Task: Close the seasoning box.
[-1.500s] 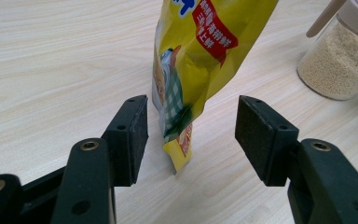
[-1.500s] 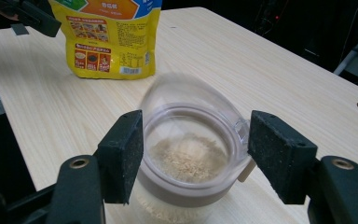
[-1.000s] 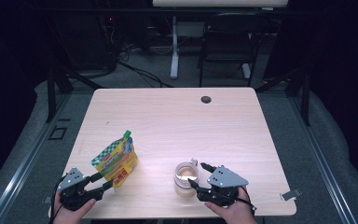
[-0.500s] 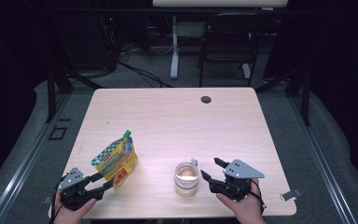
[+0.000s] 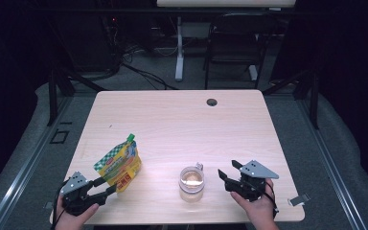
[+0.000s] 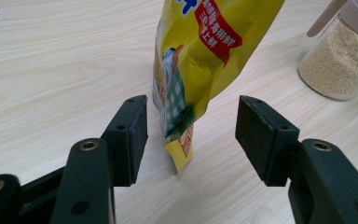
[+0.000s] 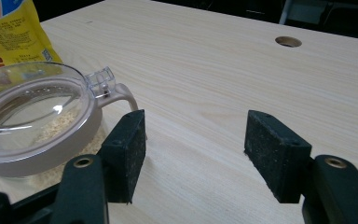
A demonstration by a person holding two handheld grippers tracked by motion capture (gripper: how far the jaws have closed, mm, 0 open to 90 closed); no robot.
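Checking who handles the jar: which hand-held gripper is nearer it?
Right hand-held gripper: just right of the jar. The left one straddles the yellow pouch, farther off.

Am looking at lab or recording studio, not home. Black curtains (image 5: 24, 52) are closing off space on both sides. Bare light-wood table (image 5: 172, 120) with round cable hole (image 5: 212, 102) is standing alone on grey carpet (image 5: 38, 143). Loose cables (image 5: 139, 76) are running across floor behind table, beside white stand leg (image 5: 179, 48) and black chair (image 5: 230, 48). Metal rails (image 5: 19, 182) are lining floor along both sides of table. Am seeing no domestic furnishings, just test-rig gear.
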